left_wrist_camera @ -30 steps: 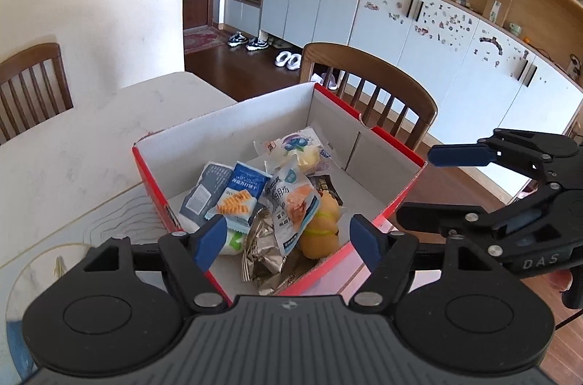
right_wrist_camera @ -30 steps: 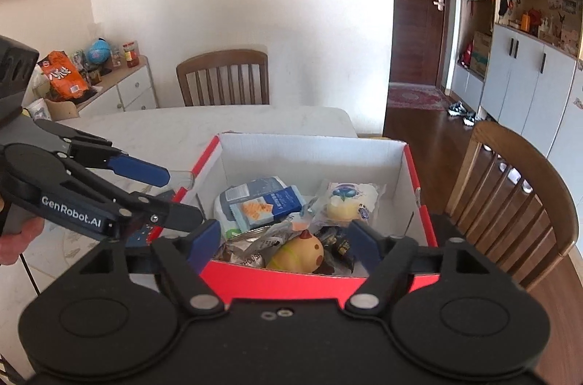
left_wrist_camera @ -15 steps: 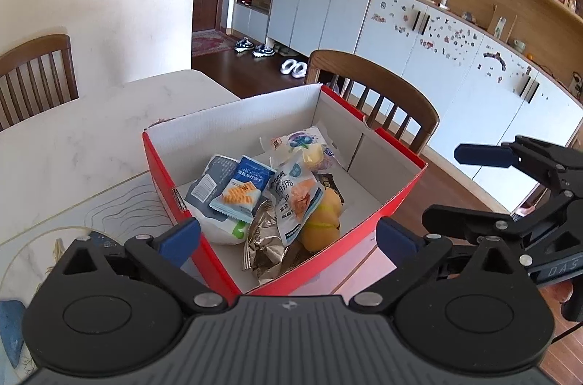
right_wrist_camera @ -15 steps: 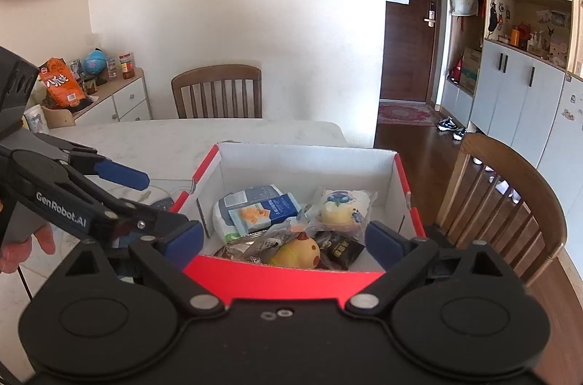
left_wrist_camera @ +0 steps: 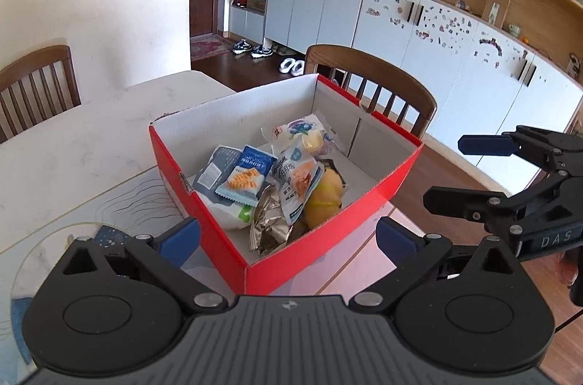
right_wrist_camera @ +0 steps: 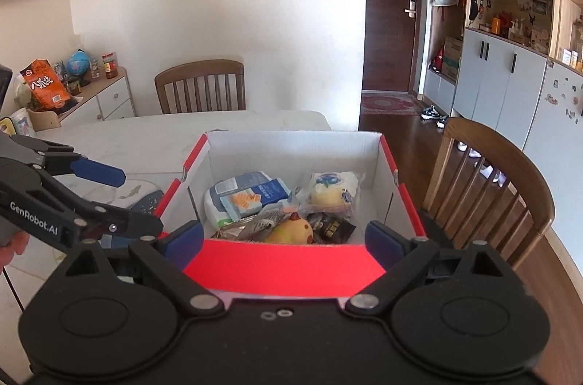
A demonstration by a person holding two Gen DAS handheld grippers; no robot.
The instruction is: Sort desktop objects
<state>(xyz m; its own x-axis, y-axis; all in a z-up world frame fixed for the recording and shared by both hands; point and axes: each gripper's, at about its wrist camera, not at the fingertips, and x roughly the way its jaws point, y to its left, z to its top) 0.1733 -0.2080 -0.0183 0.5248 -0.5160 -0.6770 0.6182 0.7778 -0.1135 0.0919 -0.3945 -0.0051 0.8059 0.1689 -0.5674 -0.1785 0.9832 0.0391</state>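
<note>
A red cardboard box [left_wrist_camera: 328, 221] with white inner walls stands on the pale table. Inside lie a blue cracker packet [left_wrist_camera: 246, 179], a silver foil packet [left_wrist_camera: 269, 224], a yellow duck-like toy [left_wrist_camera: 324, 199] and a blueberry bun pack [left_wrist_camera: 302, 133]. My left gripper [left_wrist_camera: 288, 235] is open, its blue pads either side of the box's near corner without touching it. My right gripper [right_wrist_camera: 283, 239] is open too, facing the box's red front wall [right_wrist_camera: 284, 272] with both pads clear of it. Each gripper shows in the other's view, the right gripper [left_wrist_camera: 466, 172] and the left gripper [right_wrist_camera: 127, 199].
One wooden chair [left_wrist_camera: 382, 86] stands behind the box and another chair [right_wrist_camera: 200, 86] at the table's far side. A blue-patterned mat [left_wrist_camera: 109, 239] lies left of the box. A low sideboard [right_wrist_camera: 105, 97] with snacks and a globe is at the far left; white cabinets line the right wall.
Both grippers' jaws have spread much wider. Both have drawn back a little from the box, so more of its red outer walls shows.
</note>
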